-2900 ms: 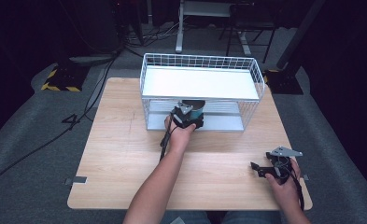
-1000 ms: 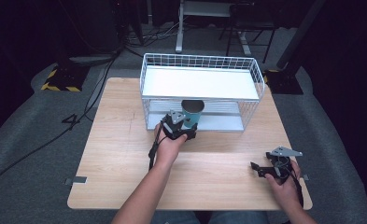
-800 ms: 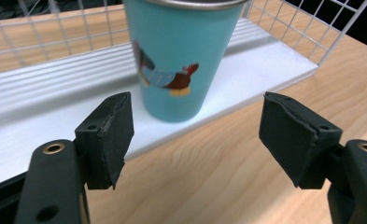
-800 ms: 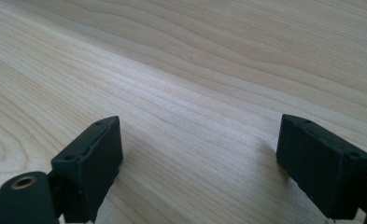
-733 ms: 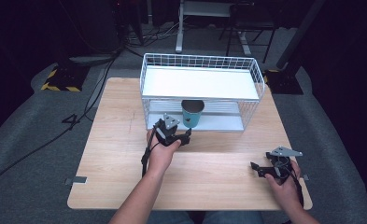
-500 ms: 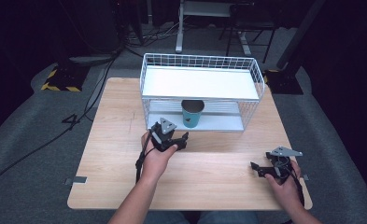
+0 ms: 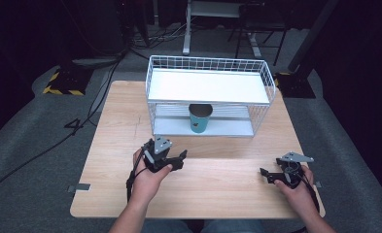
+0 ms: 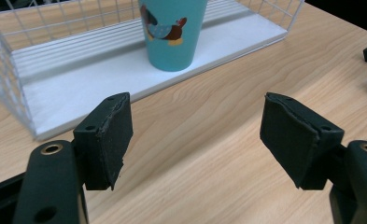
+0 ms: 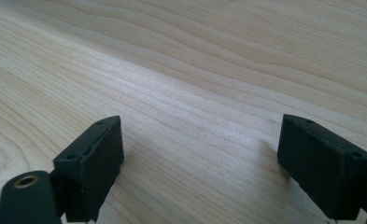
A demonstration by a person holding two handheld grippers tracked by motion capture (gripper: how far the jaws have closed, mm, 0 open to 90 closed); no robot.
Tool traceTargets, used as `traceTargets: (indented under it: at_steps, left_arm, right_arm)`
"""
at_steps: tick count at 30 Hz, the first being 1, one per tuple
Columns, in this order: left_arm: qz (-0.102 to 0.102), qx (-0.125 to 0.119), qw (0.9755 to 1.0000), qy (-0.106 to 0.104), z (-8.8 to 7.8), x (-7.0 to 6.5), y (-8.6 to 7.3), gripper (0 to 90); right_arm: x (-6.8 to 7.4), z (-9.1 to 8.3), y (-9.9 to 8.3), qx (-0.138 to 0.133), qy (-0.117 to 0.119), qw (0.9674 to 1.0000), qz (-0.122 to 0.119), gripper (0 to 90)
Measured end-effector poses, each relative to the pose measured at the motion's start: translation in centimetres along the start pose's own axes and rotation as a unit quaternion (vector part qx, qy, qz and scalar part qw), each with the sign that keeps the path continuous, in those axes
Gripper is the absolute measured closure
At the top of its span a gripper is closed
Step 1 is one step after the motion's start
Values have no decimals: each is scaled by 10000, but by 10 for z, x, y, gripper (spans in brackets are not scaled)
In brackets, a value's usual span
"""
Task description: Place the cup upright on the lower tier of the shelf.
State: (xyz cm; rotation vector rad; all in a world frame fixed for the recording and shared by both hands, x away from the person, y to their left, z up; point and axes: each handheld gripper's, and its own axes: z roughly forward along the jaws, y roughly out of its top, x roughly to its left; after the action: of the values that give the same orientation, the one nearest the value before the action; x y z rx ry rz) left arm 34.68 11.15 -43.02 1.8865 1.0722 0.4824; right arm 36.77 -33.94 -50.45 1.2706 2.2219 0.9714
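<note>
Wooden table (image 7: 106,145): teal cup (image 7: 200,118) on rack shelf (image 7: 227,128), beyond wide-open, empty left claw (image 7: 178,160).

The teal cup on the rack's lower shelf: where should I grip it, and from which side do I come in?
Grip the teal cup across its side wall around mid-height, coming in level from the rack's open front, the side facing the left gripper. The cup stands upright and tapers downward, and the upper shelf sits just over its rim, so a top-down approach looks blocked. The left jaws are already open wide enough.

Spread tongs (image 8: 195,135) face teal cup (image 8: 173,32) on shelf (image 8: 102,79).
</note>
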Motion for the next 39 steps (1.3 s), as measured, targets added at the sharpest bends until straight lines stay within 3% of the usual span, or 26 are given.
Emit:
traceTargets:
  at_steps: [9,17,20,27,31,36,39]
  left_arm:
    - [63,21,10000,-20,-22,12,-23,252]
    - [-12,82,10000,26,-36,26,-47,249]
    - [37,251,9996,98,-40,34,-57,243]
    - [-140,578,9980,228,-40,53,-80,235]
    - [-203,862,9959,177,-38,63,-92,228]
    - [-104,1146,9932,198,-36,70,-101,213]
    - [-54,1082,9939,226,-37,71,-103,208]
  right_arm:
    - [0,0,0,-2,1,10000,3,150]
    - [1,-1,-1,-1,58,10000,-46,150]
    - [2,-1,-1,-3,79,9999,-66,150]
    - [2,-1,-1,-5,82,9999,-63,150]
    - [2,-1,-1,-4,82,9999,-62,150]
    - [2,-1,-1,-4,83,9999,-62,150]
    - [2,-1,-1,-5,84,9999,-62,150]
